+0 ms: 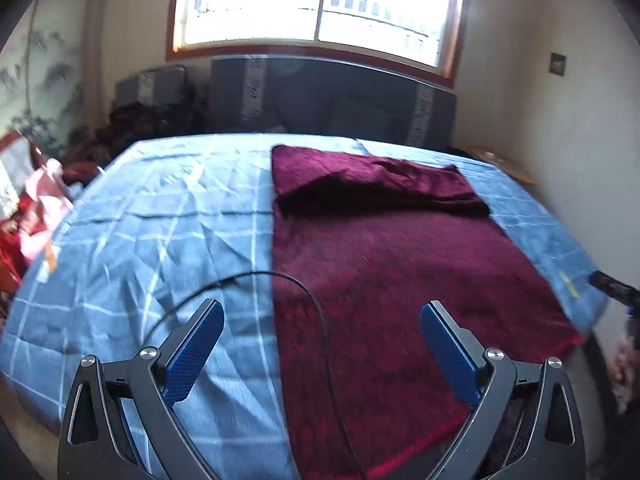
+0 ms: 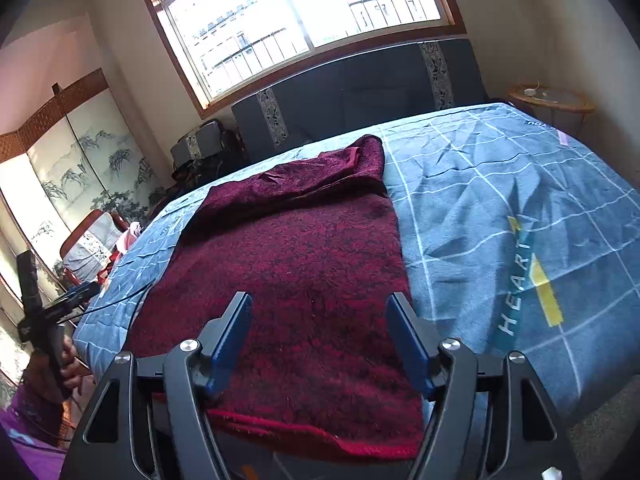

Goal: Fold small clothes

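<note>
Right gripper (image 2: pixel 318 340) nearest, jaws wide apart, nothing between them — it hangs over the near hem of the maroon towel (image 2: pixel 296 280). Left gripper (image 1: pixel 320 344) is likewise spread and empty, straddling the towel's left edge. The towel lies lengthwise on the blue checked bedsheet (image 2: pixel 500 216), far end already doubled back. Risks: pinching sheet along with hem, and the black cable (image 1: pixel 304 284) on the towel snagging the fold.

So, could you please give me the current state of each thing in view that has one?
Dark red cloth: spread flat on the bed, far end folded back over itself.
Blue checked bedcover: spread out, creased.
Left hand-held gripper: open, holding nothing, above the cloth's left edge.
Right hand-held gripper: open, holding nothing, above the cloth's near end.
Black cable: loose, looping above the bed.
</note>
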Demonstrator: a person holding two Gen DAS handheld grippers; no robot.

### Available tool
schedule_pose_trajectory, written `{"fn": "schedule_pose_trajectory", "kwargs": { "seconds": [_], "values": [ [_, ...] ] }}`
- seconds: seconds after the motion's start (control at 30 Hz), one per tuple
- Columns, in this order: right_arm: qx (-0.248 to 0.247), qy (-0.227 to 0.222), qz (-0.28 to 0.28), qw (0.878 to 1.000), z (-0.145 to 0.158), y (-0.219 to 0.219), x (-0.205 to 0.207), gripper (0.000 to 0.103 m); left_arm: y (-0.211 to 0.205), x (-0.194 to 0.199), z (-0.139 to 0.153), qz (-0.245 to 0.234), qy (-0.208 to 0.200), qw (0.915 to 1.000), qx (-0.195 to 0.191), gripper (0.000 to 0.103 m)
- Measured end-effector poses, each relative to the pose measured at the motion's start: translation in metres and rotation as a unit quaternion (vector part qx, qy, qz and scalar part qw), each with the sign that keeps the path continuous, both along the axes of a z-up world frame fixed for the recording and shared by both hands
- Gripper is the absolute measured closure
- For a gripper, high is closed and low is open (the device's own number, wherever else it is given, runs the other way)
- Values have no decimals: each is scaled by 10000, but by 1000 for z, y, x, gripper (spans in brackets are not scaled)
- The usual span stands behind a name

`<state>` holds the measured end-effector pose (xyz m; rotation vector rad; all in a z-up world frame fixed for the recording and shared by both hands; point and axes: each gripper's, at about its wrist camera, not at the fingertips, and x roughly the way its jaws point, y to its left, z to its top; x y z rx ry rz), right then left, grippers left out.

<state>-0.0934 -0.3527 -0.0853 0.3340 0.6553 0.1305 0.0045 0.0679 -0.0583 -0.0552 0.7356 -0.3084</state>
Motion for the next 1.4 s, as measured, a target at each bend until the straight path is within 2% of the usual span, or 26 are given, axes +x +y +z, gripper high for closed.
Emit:
{"fn": "schedule_pose_trajectory", "kwargs": {
  "seconds": [0.13,0.17,0.23,0.3,0.37,0.43,0.53,0.63,0.67,0.7,0.77,0.8,0.87,0.9,0.93,1.0,1.07,1.1,1.13,1.23,1.3,1.37,1.4],
  "values": [
    [-6,-18,-87,10000,-1,-10,-18,30,25,-16,-9,-545,770,9935,-633,5],
    [-1,11,-111,9999,-3,-13,-21,30,32,-21,-13,-464,918,9925,-664,5],
    [5,119,-161,9998,-8,-18,-26,30,52,-35,-16,-81,932,9927,-759,7],
    [-21,183,-210,9996,-12,-21,-31,30,84,-58,-10,439,726,9891,-1202,7],
    [-16,213,-225,9995,-16,-25,-35,30,121,-89,1,941,445,9786,-1775,7],
    [27,282,-262,9993,-21,-29,-35,30,152,-121,19,1410,139,9657,-2175,7],
    [175,334,-343,9987,-25,-33,-34,30,182,-168,59,1650,-598,9461,-2721,7],
    [291,256,-361,9986,-25,-33,-35,30,185,-202,101,1794,-1509,9279,-2899,7],
    [299,234,-357,9986,-24,-31,-35,30,177,-205,113,1696,-1691,9276,-2866,6],
    [306,232,-342,9987,-24,-30,-34,30,168,-201,123,1543,-1707,9337,-2742,5],
    [308,253,-301,9988,-25,-25,-32,30,141,-181,129,1115,-1524,9520,-2410,4],
    [294,267,-270,9988,-26,-23,-31,30,120,-161,126,752,-1301,9633,-2225,4],
    [241,308,-255,9989,-28,-21,-27,30,83,-121,104,201,-721,9793,-1879,3],
    [252,311,-251,9989,-29,-20,-25,30,60,-95,82,-62,-239,9867,-1605,3],
    [291,308,-237,9988,-29,-21,-23,30,46,-76,60,-207,171,9892,-1444,3],
    [324,343,-237,9986,-30,-23,-18,30,24,-45,9,-600,937,9815,-1559,5],
    [336,405,-210,9984,-34,-26,-13,30,11,-23,-30,-685,1399,9748,-1594,11],
    [332,440,-214,9982,-36,-28,-11,30,6,-18,-44,-659,1543,9747,-1474,19],
    [326,500,-229,9980,-38,-30,-9,30,5,-12,-53,-623,1632,9753,-1355,25],
    [418,583,-252,9971,-46,-37,-8,30,7,-5,-69,-522,1655,9776,-1191,25],
    [458,612,-284,9967,-50,-40,-8,30,11,-3,-79,-476,1801,9750,-1211,25],
    [512,667,-318,9960,-57,-44,-6,30,16,-2,-85,-423,1974,9693,-1404,25],
    [556,685,-323,9956,-60,-44,-6,30,19,-6,-82,-389,1867,9701,-1500,25]
  ]
}}
